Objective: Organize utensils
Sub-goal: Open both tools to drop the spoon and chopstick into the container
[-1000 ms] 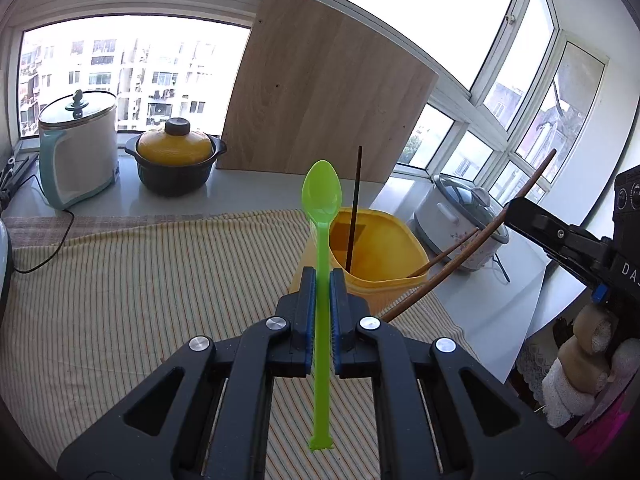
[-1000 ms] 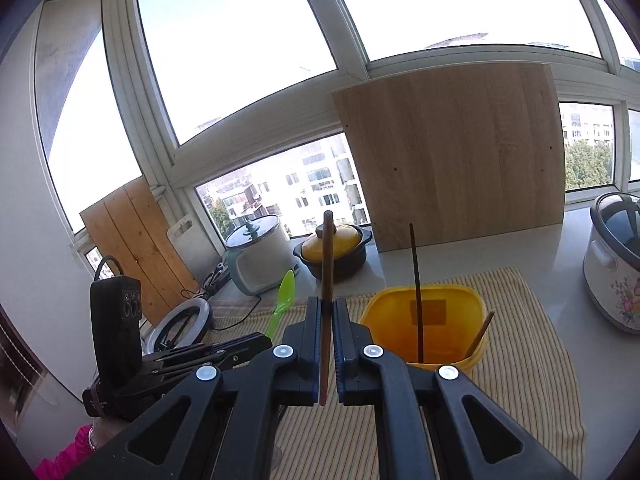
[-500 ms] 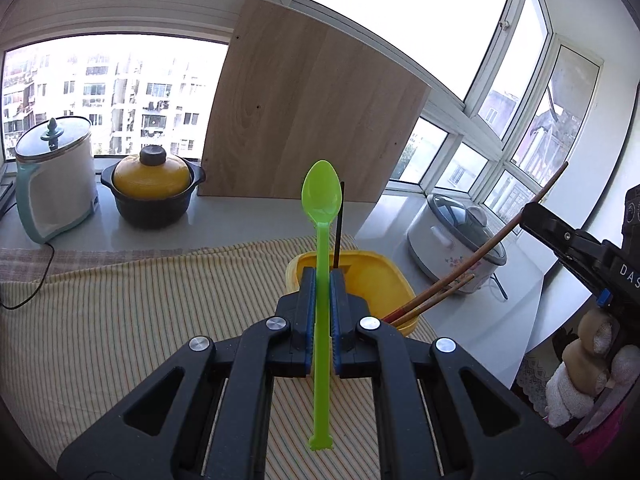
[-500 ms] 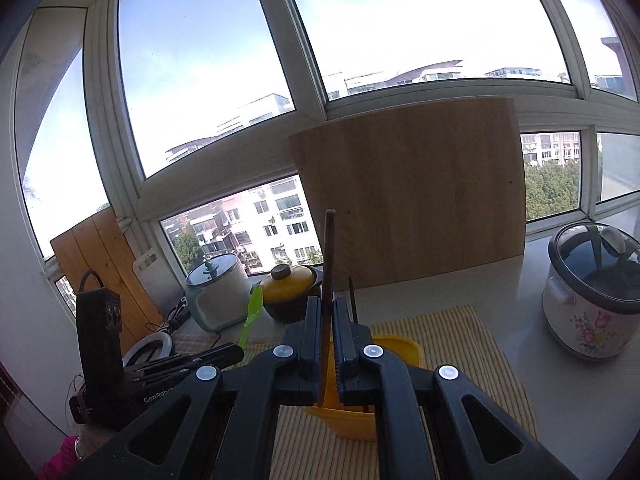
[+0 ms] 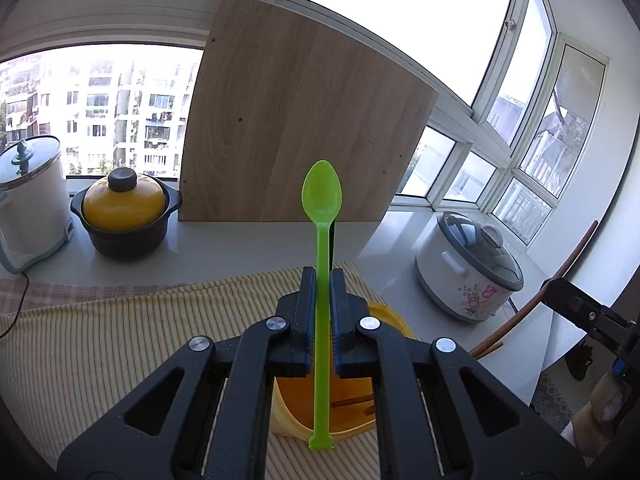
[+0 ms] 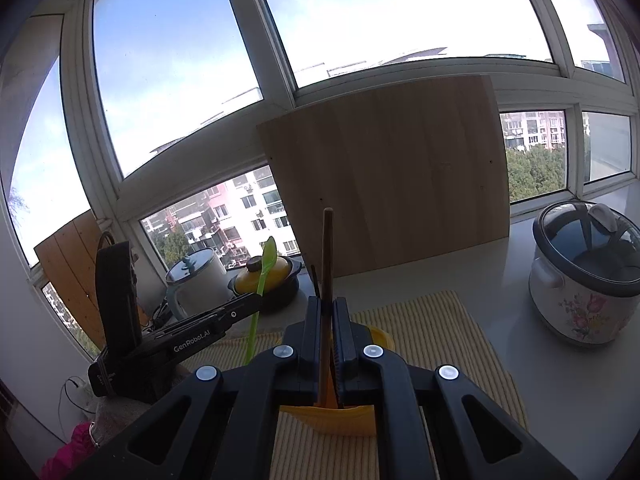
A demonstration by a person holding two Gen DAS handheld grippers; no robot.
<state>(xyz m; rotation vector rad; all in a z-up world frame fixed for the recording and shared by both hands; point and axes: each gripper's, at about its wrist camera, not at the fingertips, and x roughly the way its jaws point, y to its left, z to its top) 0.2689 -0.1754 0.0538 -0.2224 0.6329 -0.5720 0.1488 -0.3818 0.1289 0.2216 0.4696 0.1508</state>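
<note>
Green spoon clamped upright in left gripper, handle tail over yellow bin; brown chopstick clamped in right gripper, lower end over same bin. Both moved closer in last second, bin now right beneath; drop-in looks next. Striped cloth ends near rice cooker; open room leftward, board behind.

White counter — striped cloth, black pot, rice cooker.
</note>
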